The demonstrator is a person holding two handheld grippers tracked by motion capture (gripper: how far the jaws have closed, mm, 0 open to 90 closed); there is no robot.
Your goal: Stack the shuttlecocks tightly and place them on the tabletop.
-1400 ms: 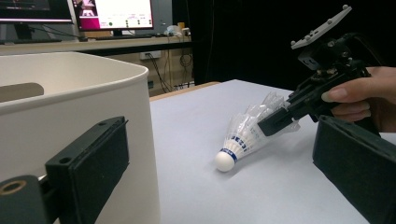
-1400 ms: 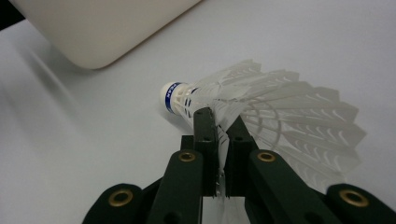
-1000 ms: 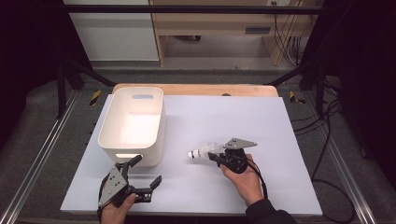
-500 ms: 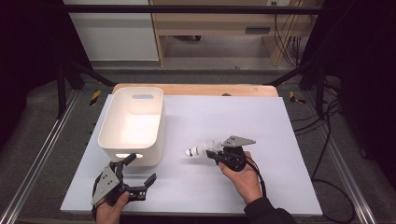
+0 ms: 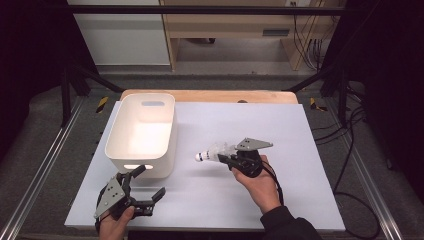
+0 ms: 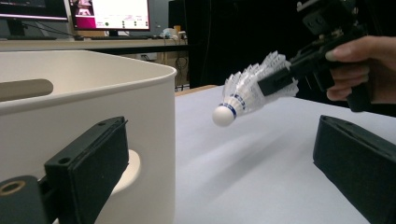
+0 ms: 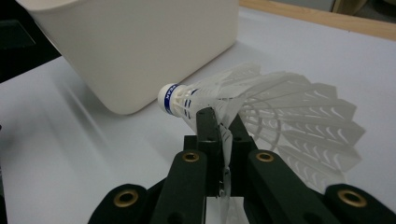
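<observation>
A white feather shuttlecock [image 5: 211, 152] with a blue band hangs a little above the white table, cork toward the bin. My right gripper [image 5: 226, 157] is shut on its feather skirt. In the right gripper view the jaws [image 7: 223, 127] pinch the feathers of the shuttlecock [image 7: 271, 105]. A white plastic bin [image 5: 172, 131] stands to the left, empty as far as I see. My left gripper [image 5: 149, 181] rests open near the table's front left, just before the bin. In the left gripper view its jaws [image 6: 224, 137] stand wide apart, with the shuttlecock [image 6: 240, 95] beyond them.
The white tabletop [image 5: 300, 150] lies on a wooden board [image 5: 260, 96] at the back. Metal rails [image 5: 45, 165] run along both sides. The bin's wall [image 6: 93, 98] stands close to my left jaw. Cables trail at the right.
My right gripper has risen a little with the shuttlecock in it. My left gripper has hardly moved.
</observation>
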